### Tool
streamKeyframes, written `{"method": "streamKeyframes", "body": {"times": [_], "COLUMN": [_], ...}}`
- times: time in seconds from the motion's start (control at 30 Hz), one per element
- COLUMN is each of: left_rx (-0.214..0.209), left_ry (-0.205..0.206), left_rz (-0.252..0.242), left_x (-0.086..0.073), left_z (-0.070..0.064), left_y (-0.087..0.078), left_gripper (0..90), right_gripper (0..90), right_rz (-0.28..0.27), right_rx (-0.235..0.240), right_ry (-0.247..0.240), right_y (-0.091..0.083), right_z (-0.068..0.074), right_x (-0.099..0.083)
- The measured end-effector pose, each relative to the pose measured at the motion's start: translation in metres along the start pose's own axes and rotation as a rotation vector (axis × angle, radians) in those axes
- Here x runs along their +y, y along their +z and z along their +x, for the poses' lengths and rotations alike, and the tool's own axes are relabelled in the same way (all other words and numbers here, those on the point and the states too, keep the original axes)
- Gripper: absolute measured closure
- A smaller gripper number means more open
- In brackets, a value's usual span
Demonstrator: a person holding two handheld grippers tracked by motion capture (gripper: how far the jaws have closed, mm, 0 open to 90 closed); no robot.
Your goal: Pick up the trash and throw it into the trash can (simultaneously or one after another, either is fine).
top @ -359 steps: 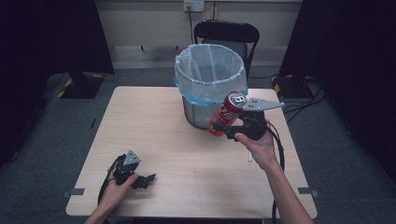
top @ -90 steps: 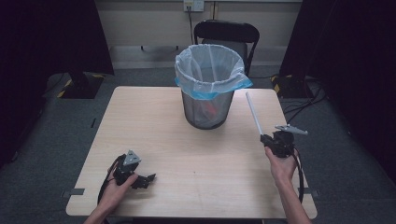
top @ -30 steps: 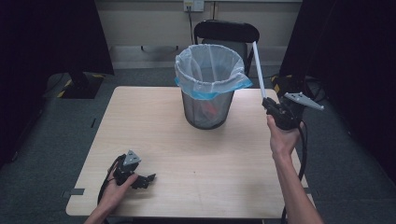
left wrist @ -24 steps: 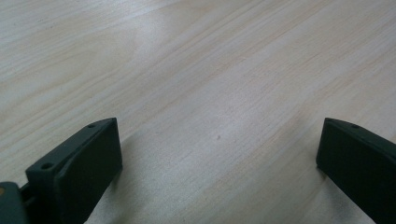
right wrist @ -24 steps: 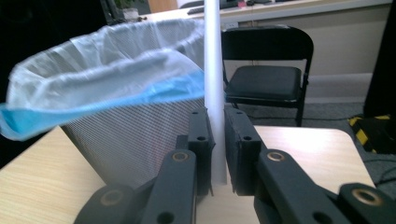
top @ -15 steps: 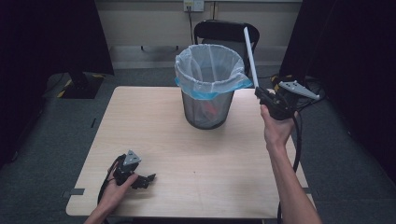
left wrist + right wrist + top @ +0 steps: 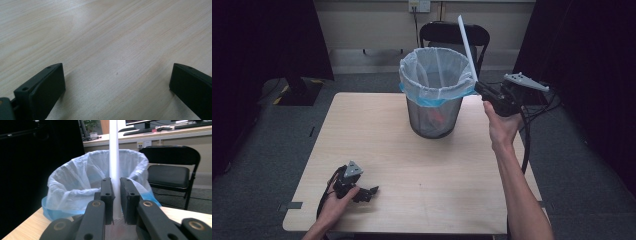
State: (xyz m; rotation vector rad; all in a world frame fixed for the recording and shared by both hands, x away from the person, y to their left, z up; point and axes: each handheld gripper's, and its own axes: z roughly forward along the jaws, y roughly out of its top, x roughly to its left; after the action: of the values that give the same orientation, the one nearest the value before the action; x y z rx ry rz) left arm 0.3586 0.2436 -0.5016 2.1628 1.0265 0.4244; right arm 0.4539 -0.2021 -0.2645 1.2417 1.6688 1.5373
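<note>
A wire-mesh bin (image 7: 435, 110) lined with a pale blue bag (image 7: 75, 192) stands at the table's far middle, with something red inside at the bottom. My right gripper (image 7: 482, 89) is raised beside the bin's right rim, shut on a long white stick (image 7: 467, 47) that points up and slightly left. In the right gripper view the white stick (image 7: 114, 150) rises straight from between the pressed jaws, in front of the bag's opening. My left gripper (image 7: 369, 192) rests on the table near the front left, jaws wide apart over bare wood (image 7: 115, 62).
A black folding chair (image 7: 454, 36) stands behind the bin, beyond the table's far edge. The light wooden table (image 7: 377, 145) is bare between the bin and the left hand. Dark curtains hang on both sides, and a cable trails off the table's right edge.
My right gripper has carried the white stick up from the table's right side and leftward to the bin's rim. The left gripper has stayed put.
</note>
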Motion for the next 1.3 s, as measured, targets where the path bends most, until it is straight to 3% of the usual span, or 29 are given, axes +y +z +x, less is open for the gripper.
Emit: {"method": "streamKeyframes", "body": {"times": [0.6,1.03,1.3], "left_rx": [0.000,0.000,0.000], "left_ry": [0.000,-0.001,0.002], "left_rz": [0.000,0.000,0.000], "left_x": [0.000,0.000,0.000], "left_z": [0.000,0.000,0.000], "left_y": [0.000,0.000,0.000], "left_gripper": [0.0,0.0,0.0], "right_gripper": [82.0,82.0,80.0], "right_rz": [-0.006,0.013,0.068], "right_rx": [0.105,0.111,0.091], "right_ry": [0.012,-0.005,-0.006], "right_y": [0.040,0.065,0.088], "right_z": [0.018,0.026,0.031], "right_x": [0.021,0.032,0.030]}}
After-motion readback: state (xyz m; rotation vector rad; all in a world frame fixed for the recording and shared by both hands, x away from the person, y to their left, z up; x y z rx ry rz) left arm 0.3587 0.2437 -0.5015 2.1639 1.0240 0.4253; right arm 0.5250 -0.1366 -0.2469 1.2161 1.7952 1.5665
